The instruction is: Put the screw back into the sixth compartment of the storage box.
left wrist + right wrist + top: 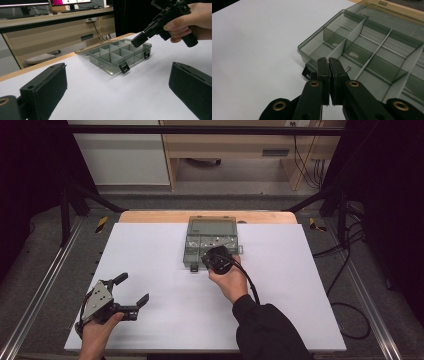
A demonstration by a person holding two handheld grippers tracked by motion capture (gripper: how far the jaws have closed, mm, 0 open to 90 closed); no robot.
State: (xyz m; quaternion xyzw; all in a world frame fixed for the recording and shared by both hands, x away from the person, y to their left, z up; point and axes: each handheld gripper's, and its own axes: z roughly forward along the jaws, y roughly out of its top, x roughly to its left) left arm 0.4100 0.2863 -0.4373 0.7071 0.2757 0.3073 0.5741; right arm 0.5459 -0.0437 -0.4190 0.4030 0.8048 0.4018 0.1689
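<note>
So the smoky organizer box sits open on the white desk, its front wall right under the right gripper, whose jaws are pressed together on nothing. A tiny screw lies in the compartment just past their tips, so I'd part them a little before dipping in. The left gripper idles with jaws wide, box well ahead between them.

Glossy smoky clear-plastic organizer box on a matt white sheet.

A white table sheet, wooden desk, monitors and floor cables surround the workspace
</note>
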